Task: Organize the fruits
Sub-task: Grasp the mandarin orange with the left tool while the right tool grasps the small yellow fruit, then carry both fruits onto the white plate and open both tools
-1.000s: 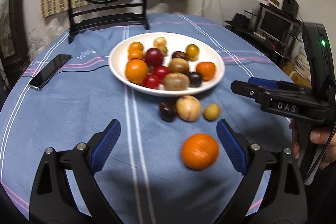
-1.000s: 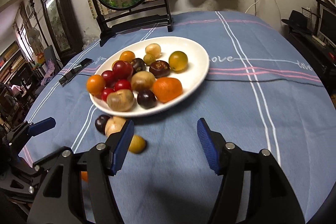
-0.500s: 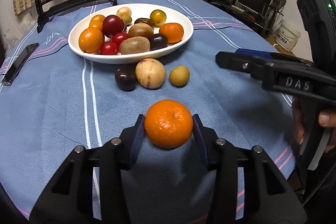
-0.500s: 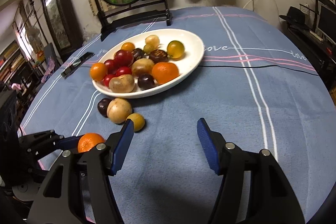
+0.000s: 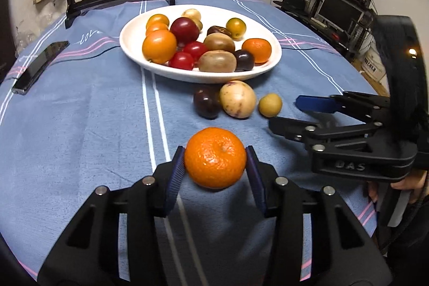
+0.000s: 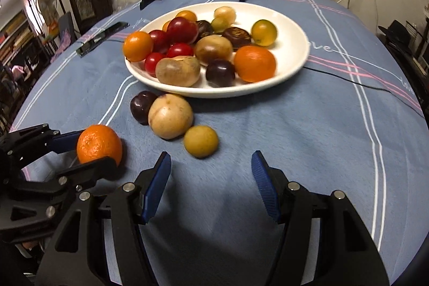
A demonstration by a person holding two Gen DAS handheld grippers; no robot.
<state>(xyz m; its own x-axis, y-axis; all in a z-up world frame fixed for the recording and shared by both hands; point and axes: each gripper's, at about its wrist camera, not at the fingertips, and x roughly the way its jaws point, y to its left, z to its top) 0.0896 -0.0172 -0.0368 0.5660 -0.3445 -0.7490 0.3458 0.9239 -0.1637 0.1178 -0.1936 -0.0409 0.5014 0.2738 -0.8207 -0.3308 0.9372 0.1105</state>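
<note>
One mandarin (image 5: 215, 157) sits pinched between the blue pads of the left gripper (image 5: 215, 165), low over the blue tablecloth (image 5: 80, 138), well short of the white plate (image 5: 273, 55) of fruit. Three loose fruits lie just before that plate: dark plum (image 6: 142, 106), pale round fruit (image 6: 170, 119), small yellow fruit (image 6: 200, 141). Right gripper (image 6: 211, 178) hovers near the yellow one, fingers spread, empty.

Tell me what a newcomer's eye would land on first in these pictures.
First, the bright tangerine clamped between the blue pads of the left gripper, low and near the camera, over the blue tablecloth. Next, the white plate heaped with mixed fruit at the table's middle, with a dark plum, a pale speckled fruit and a small yellow fruit loose on the cloth just in front of it. The right gripper hangs open and empty near the small yellow fruit.
</note>
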